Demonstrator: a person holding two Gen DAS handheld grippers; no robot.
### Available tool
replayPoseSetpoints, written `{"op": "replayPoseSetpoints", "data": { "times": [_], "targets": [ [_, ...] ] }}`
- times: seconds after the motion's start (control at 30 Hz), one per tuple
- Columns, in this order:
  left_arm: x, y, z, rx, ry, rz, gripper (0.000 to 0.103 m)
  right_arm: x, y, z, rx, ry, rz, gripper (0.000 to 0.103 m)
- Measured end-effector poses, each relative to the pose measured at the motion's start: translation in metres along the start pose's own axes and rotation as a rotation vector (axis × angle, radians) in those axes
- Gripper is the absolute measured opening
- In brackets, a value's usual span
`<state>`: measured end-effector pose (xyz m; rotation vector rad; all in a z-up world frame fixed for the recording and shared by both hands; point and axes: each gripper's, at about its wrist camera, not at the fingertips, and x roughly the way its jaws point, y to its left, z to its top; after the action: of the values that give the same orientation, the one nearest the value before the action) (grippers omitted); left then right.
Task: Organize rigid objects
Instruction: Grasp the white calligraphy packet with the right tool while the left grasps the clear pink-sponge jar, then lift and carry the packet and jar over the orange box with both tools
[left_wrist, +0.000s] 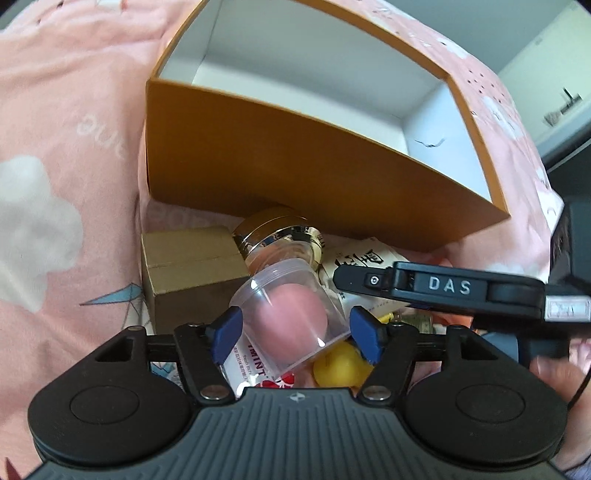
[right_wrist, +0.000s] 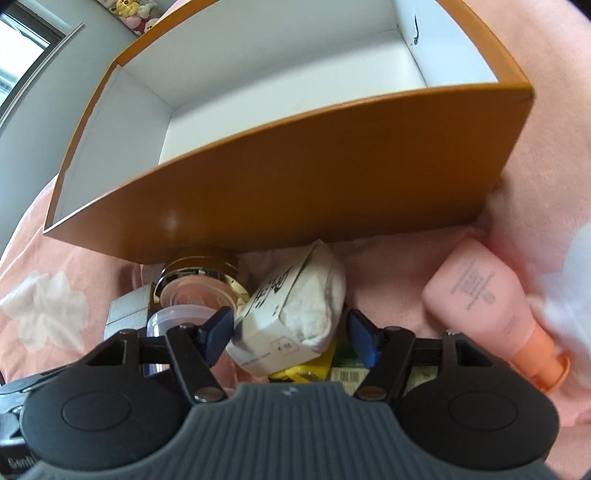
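Note:
An open orange box (left_wrist: 295, 155) with a white, empty inside lies on the pink bedding; it also shows in the right wrist view (right_wrist: 314, 177). My left gripper (left_wrist: 295, 332) is open, its blue pads either side of a clear plastic cup holding a pink sponge (left_wrist: 291, 317). My right gripper (right_wrist: 288, 334) is open around a white paper-wrapped packet with black characters (right_wrist: 295, 306). A gold-lidded glass jar (left_wrist: 280, 236) lies against the orange box, also visible in the right wrist view (right_wrist: 199, 280).
A small brown carton (left_wrist: 188, 266) sits left of the jar. A yellow object (left_wrist: 340, 365) and a mint packet (left_wrist: 251, 362) lie under the left gripper. A pink tube with an orange cap (right_wrist: 491, 306) lies to the right. The right gripper's body (left_wrist: 461, 291) crosses the left view.

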<state>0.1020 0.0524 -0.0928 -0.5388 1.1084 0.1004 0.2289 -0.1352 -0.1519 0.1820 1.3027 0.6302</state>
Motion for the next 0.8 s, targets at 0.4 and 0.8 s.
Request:
{"op": "replayPoseSetpoints", "data": {
  "times": [0.4, 0.8],
  "targets": [
    [0.026, 0.018, 0.002, -0.125, 0.075, -0.069, 0.081, -0.027, -0.006, -0.002, 0.001, -0.040, 0.042, 0.035],
    [-0.029, -0.014, -0.005, 0.172, -0.093, -0.032, 0.077, -0.064, 0.013, -0.013, -0.097, -0.102, 0.042, 0.025]
  ]
}}
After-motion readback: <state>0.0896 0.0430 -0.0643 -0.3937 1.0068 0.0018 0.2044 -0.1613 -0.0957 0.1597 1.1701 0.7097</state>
